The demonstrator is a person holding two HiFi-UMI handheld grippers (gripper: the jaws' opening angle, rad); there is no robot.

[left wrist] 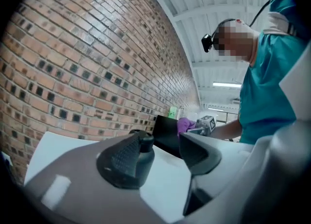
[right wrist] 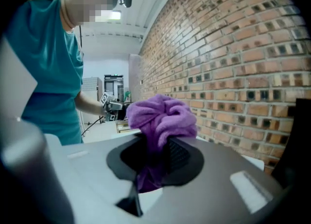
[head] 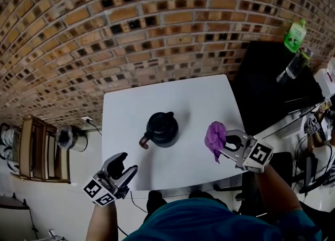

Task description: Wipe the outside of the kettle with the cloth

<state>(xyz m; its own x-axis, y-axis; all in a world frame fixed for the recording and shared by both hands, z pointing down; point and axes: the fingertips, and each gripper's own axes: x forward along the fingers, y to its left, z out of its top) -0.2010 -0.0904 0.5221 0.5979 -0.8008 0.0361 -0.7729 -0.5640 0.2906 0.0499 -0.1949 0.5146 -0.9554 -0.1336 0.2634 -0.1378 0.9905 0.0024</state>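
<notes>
So far, I judge nothing wiped: my right gripper [head: 226, 146] clamps the cloth [head: 215, 136] just beside the kettle [head: 162, 129] mid-table [head: 136, 106], not touching it. My left gripper [head: 128, 162] hangs open, empty.

No readable words or numbers, green bottle [head: 295, 35] label too small (blurred), marker cube [head: 260, 155] shows square patterns only
</notes>
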